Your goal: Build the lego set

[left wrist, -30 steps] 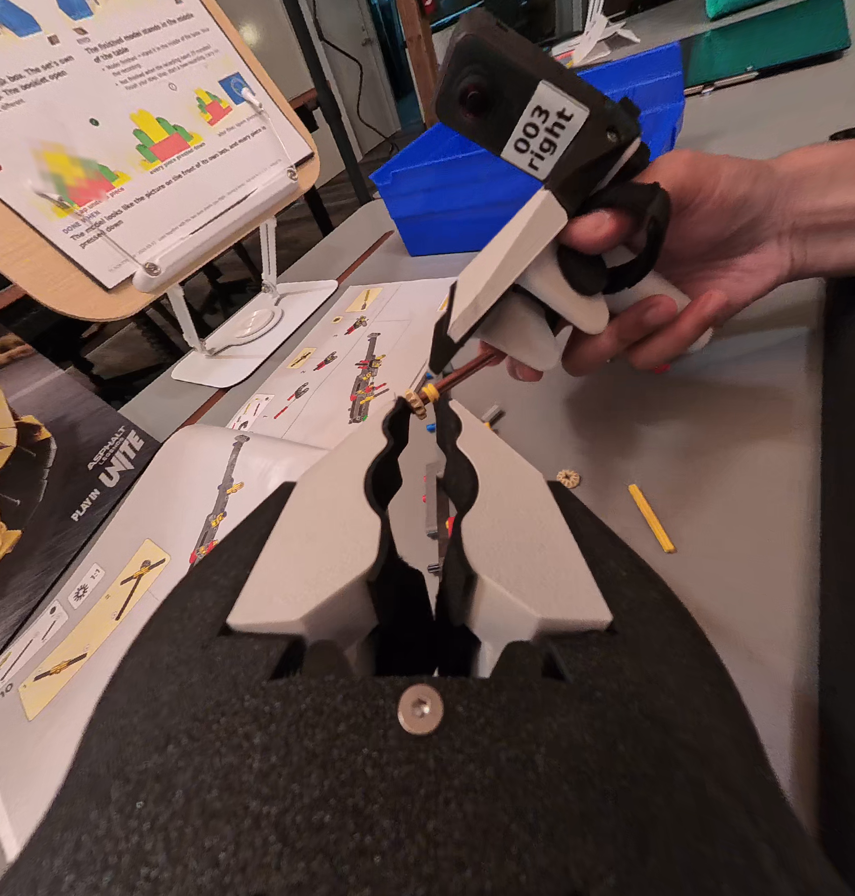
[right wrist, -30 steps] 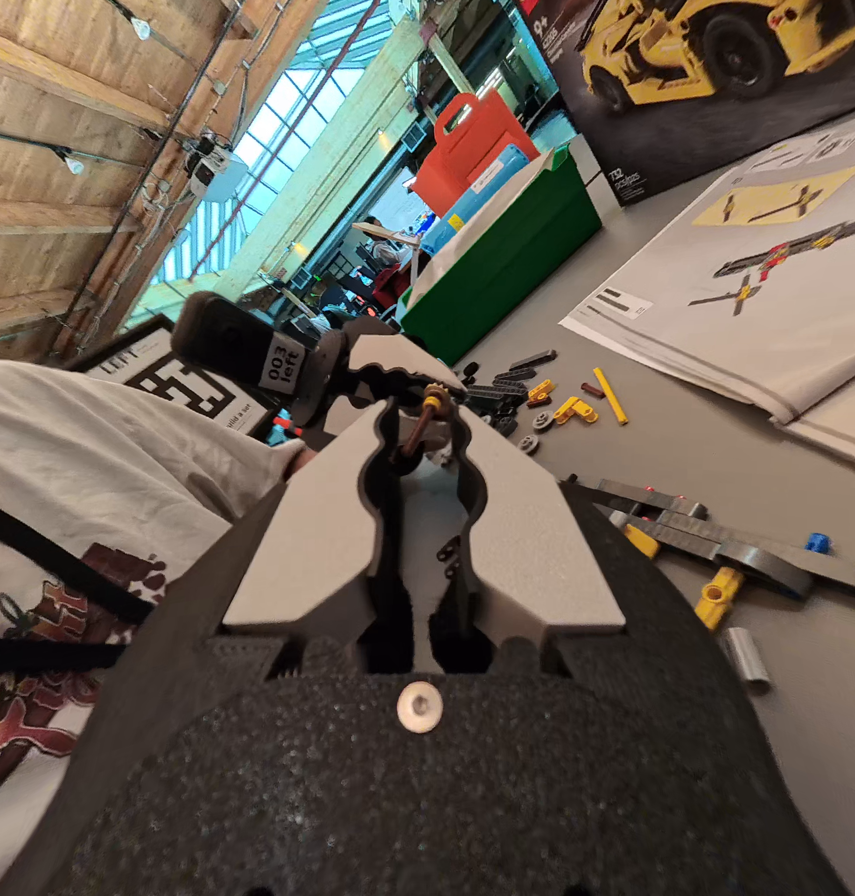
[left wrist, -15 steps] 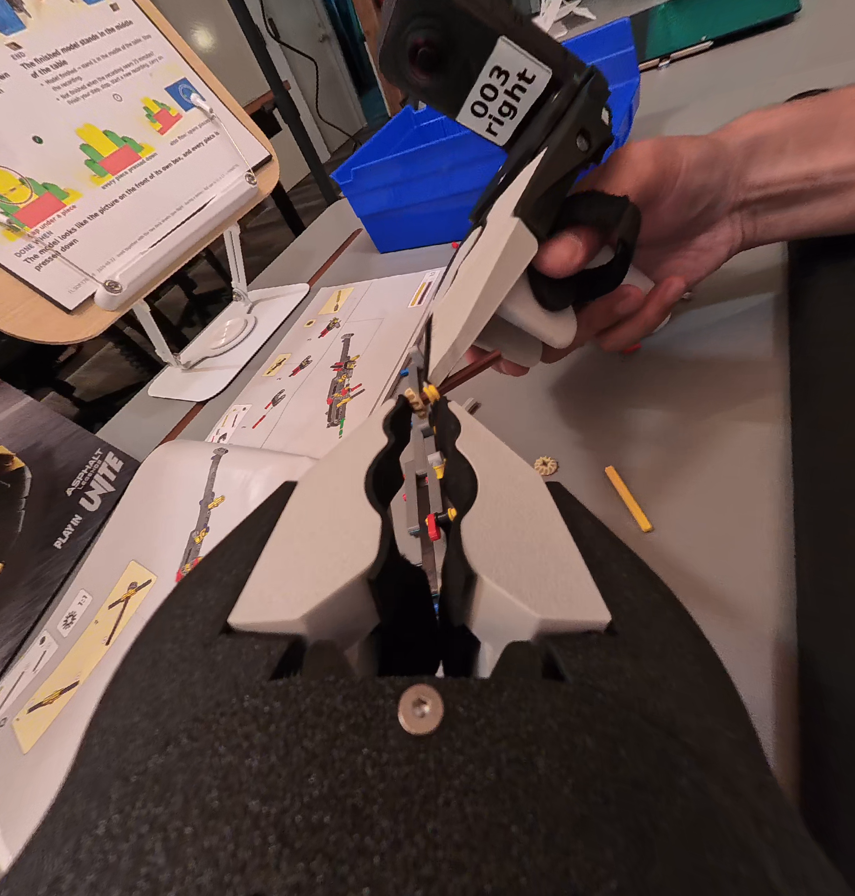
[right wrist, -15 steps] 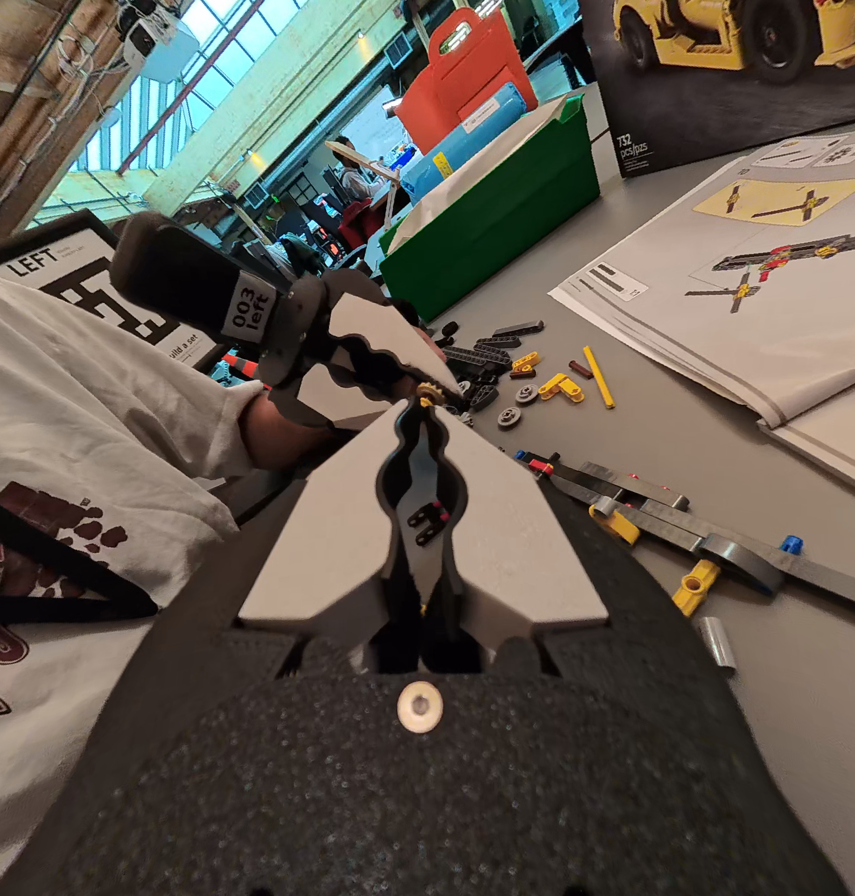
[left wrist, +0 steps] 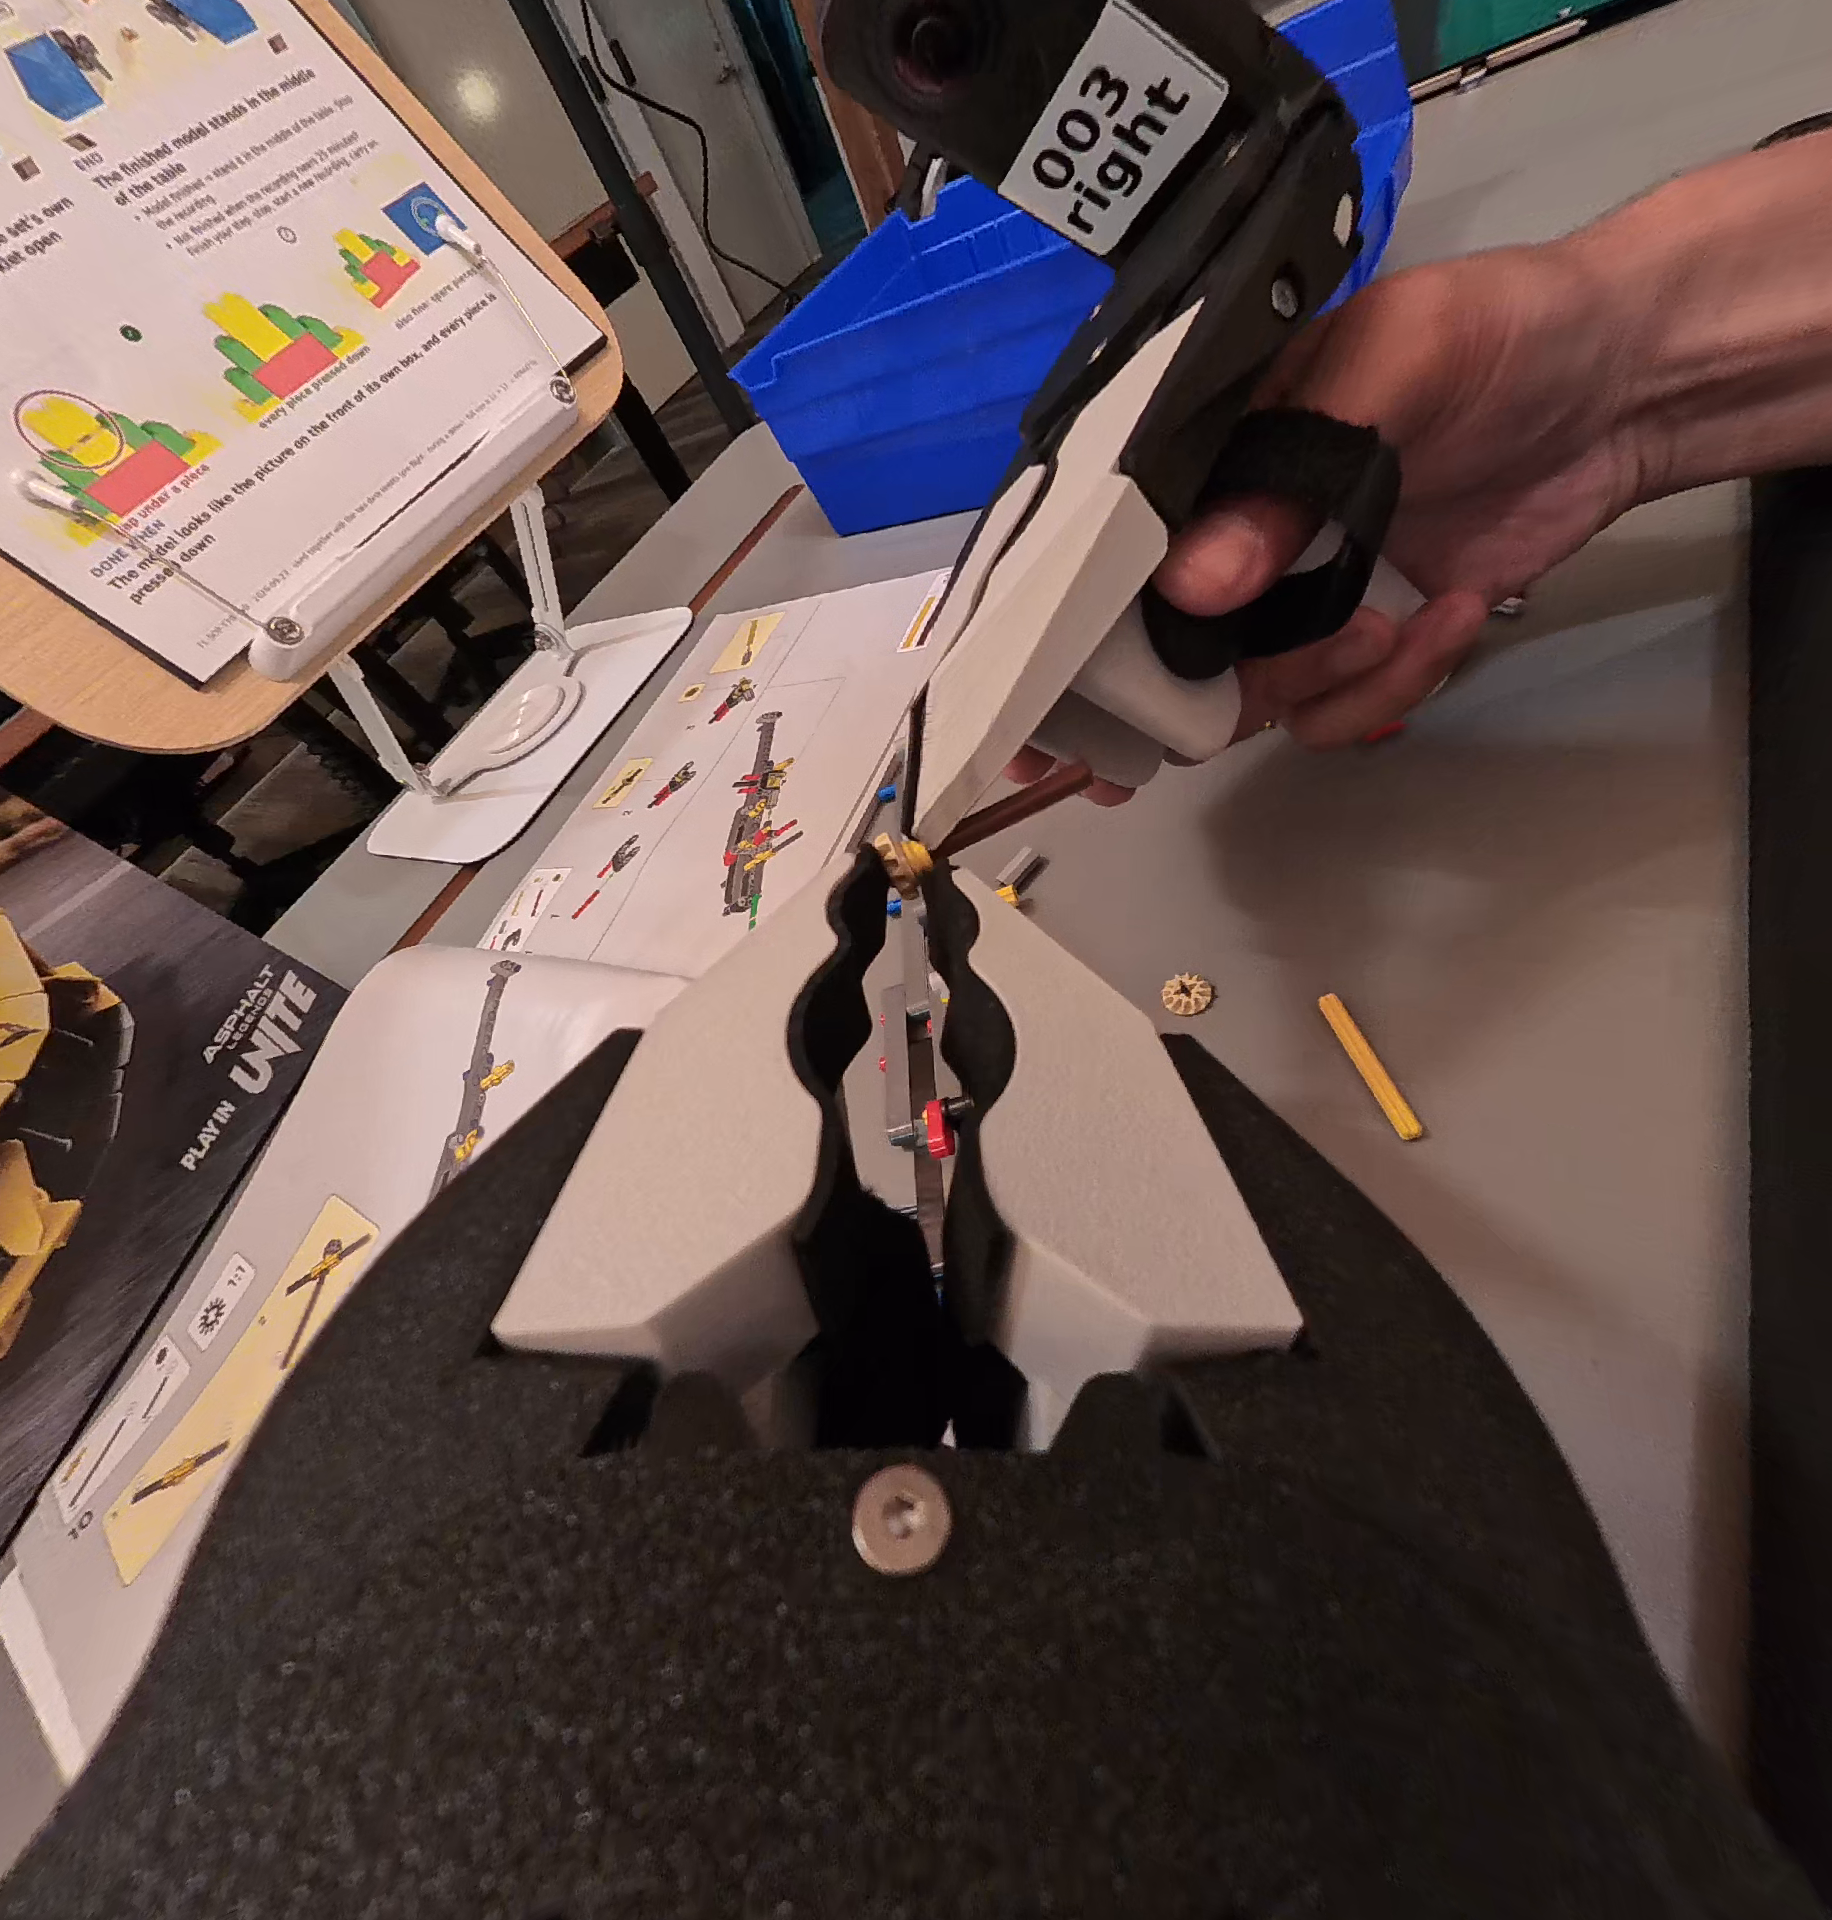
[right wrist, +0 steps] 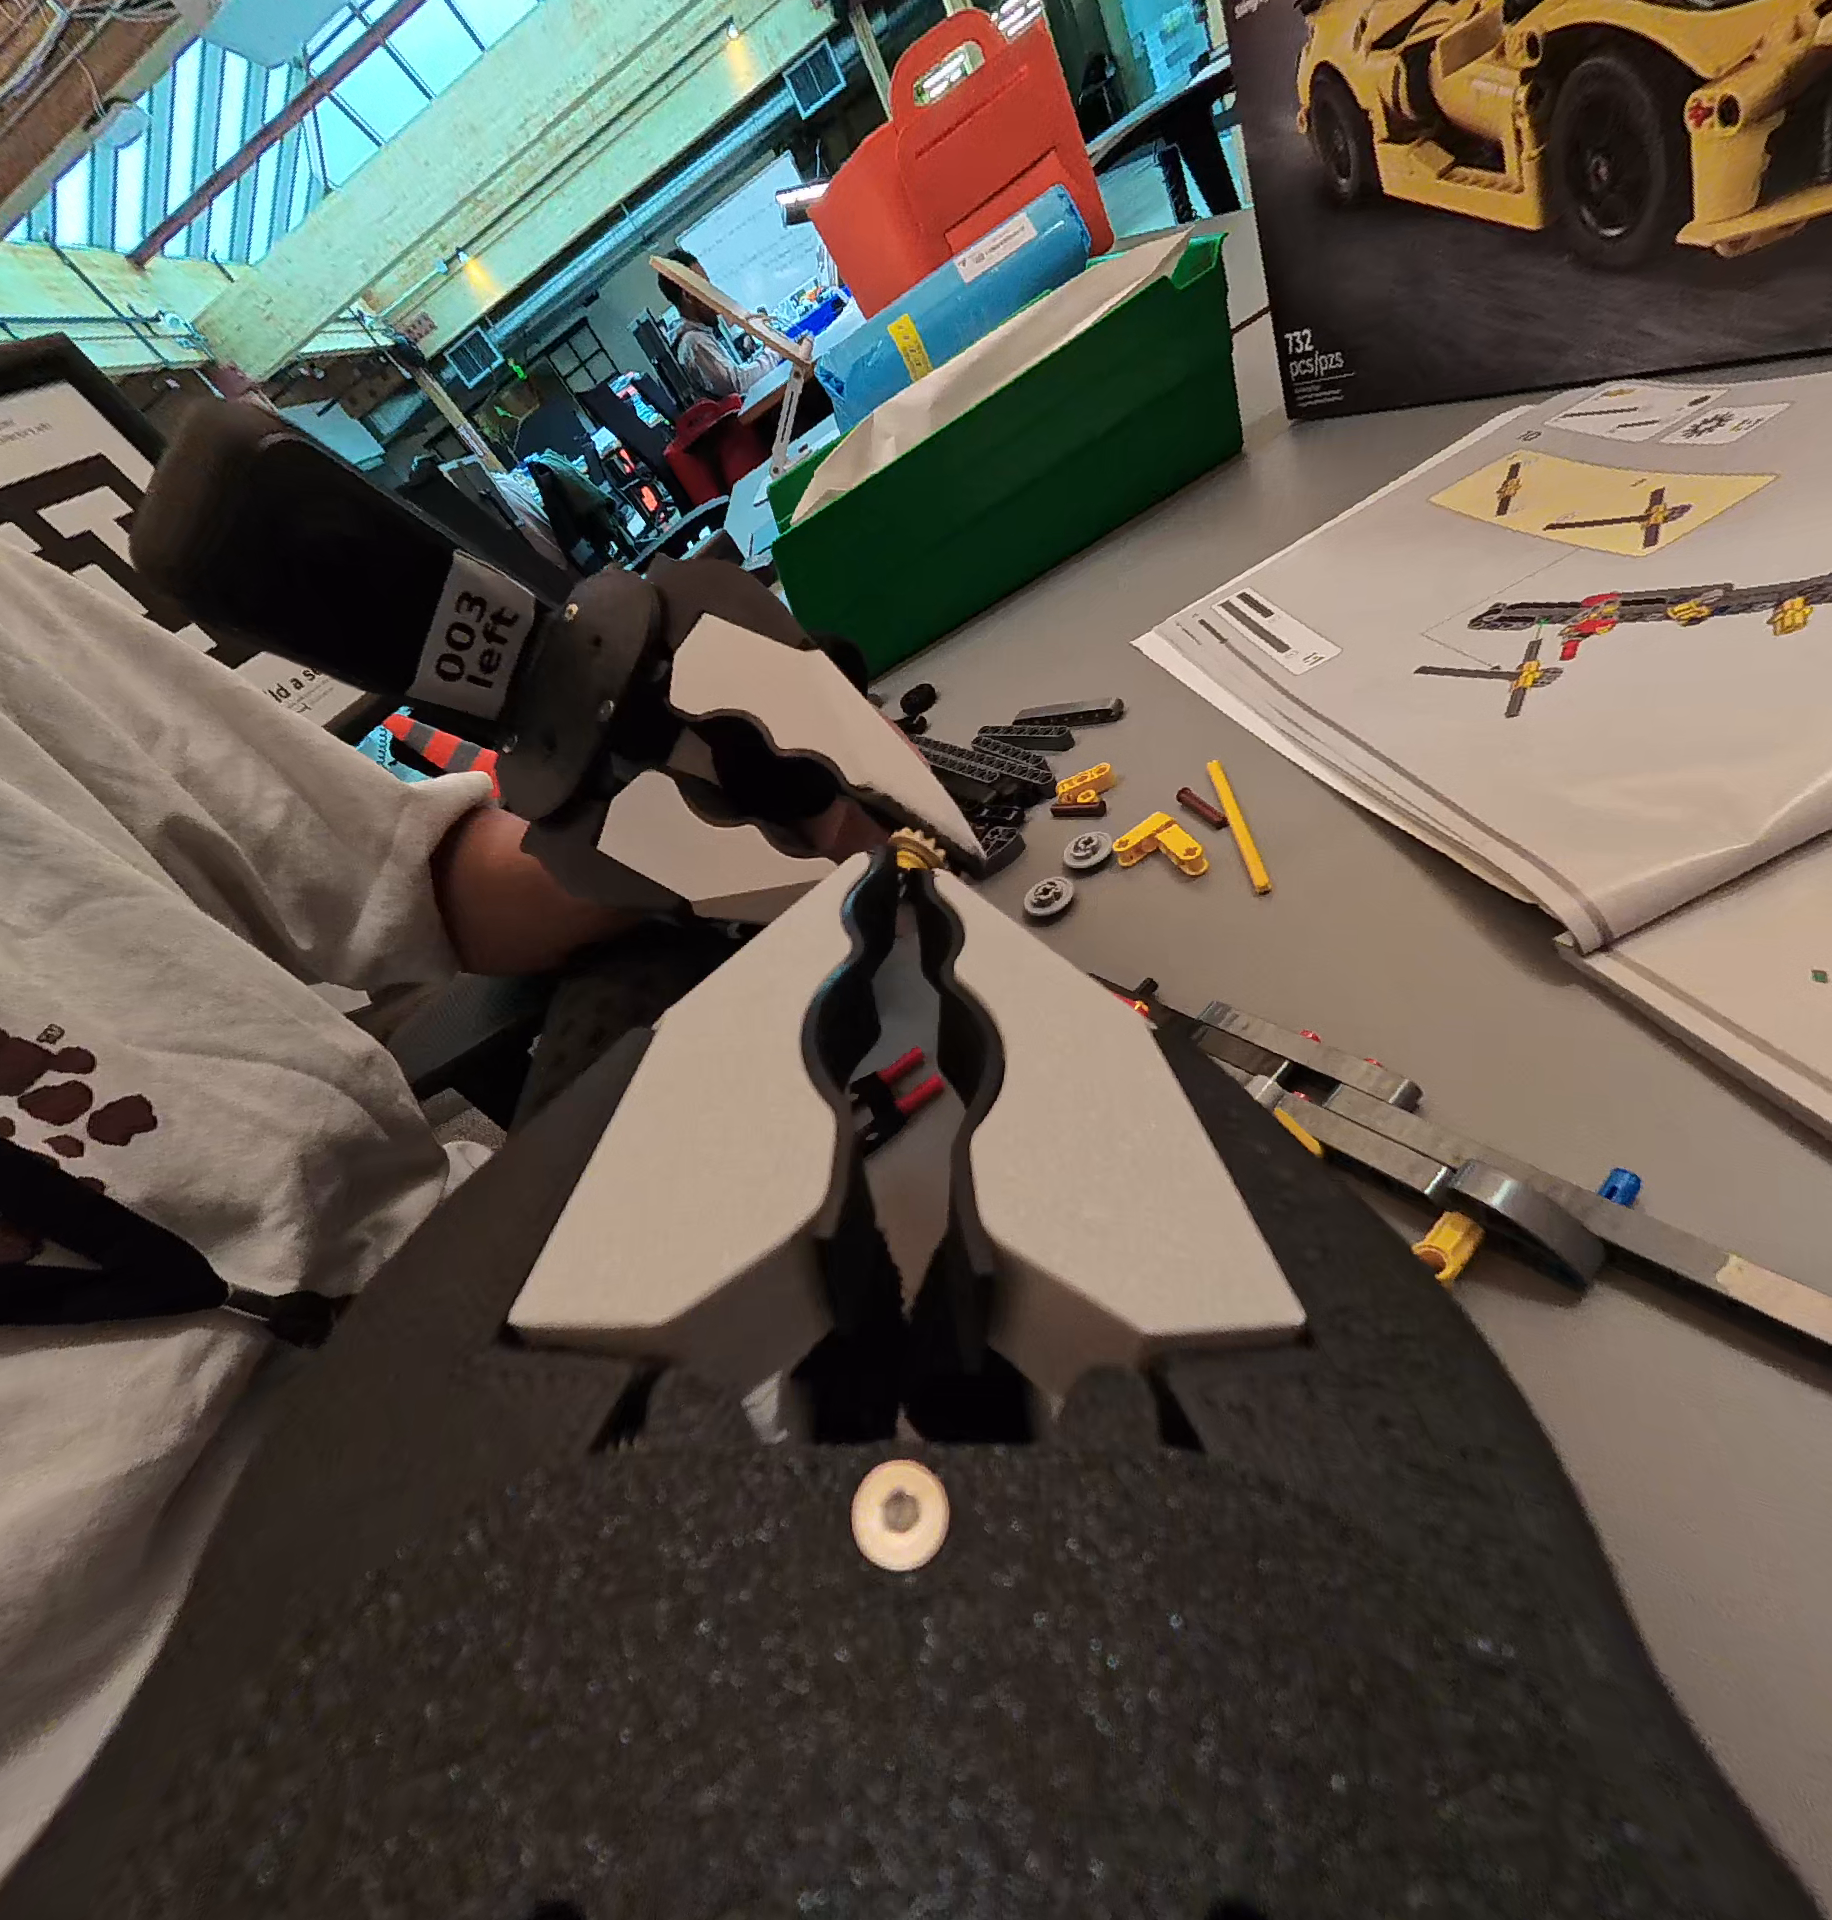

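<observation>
Above the grey table (left wrist: 1514,831), just in front of the open instruction booklet (left wrist: 746,748), I am holding both grippers tip to tip around one tiny joint. My left gripper (left wrist: 907,868) is pinching the tan gear (left wrist: 901,858) right at its fingertips, jaws almost fully together, and my right gripper (right wrist: 904,873) is closing narrowly on the brown axle (left wrist: 1016,805), whose free end is sticking out toward the hand behind. The gear is sitting on the axle's end, though I cannot tell how far it is seated. What is worrying me is the grip: both parts are being held only at the very tips, so any twist between my two hands is likely to lever the gear off sideways and send it bouncing among the loose pieces, near the second tan gear (left wrist: 1188,993) and the yellow rod (left wrist: 1371,1066) lying on the table. If I am pushing off-axis, the axle is likely to slide back through my right fingers instead of going in. The long grey assembly (right wrist: 1411,1153) is waiting flat on the table below, and dropping low risks knocking it or scattering the black beams (right wrist: 995,753) beyond.
</observation>
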The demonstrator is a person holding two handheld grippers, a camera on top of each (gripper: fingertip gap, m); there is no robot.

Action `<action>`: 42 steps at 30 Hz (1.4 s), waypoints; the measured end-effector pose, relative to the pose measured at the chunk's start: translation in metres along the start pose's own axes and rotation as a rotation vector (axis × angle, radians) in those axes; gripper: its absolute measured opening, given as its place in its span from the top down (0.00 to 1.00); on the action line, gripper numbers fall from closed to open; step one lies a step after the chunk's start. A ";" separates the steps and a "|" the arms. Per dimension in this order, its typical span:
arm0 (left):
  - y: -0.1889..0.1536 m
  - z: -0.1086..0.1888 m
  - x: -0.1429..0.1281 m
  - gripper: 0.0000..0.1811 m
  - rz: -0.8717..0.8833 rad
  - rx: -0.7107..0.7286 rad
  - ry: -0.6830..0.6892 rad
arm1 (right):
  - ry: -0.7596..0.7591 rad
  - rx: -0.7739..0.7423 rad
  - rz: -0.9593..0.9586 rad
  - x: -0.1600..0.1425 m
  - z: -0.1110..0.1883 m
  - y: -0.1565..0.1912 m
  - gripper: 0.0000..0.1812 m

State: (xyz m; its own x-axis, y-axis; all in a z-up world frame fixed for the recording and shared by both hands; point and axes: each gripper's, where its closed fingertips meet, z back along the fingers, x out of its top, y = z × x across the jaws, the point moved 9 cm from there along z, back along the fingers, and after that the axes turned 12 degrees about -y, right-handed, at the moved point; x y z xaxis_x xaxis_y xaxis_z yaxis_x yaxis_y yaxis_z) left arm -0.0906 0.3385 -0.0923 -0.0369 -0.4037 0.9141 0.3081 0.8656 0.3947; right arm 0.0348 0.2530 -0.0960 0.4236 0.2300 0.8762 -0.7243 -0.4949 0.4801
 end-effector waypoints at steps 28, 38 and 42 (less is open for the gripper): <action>0.015 -0.004 -0.011 0.97 0.192 0.074 0.060 | -0.008 -0.246 0.519 0.003 -0.008 0.012 0.98; 0.009 -0.013 -0.013 0.97 0.393 -0.039 0.028 | -0.065 -0.210 0.474 0.009 -0.006 0.013 1.00; 0.009 -0.013 -0.014 0.97 0.395 -0.042 0.037 | -0.133 -0.214 0.339 0.022 0.008 0.003 1.00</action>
State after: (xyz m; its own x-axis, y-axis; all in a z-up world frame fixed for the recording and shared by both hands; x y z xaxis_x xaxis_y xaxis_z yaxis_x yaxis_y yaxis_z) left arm -0.0745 0.3482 -0.1026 0.1259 -0.0532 0.9906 0.3301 0.9439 0.0087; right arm 0.0462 0.2500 -0.0758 0.1978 -0.0326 0.9797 -0.9256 -0.3351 0.1757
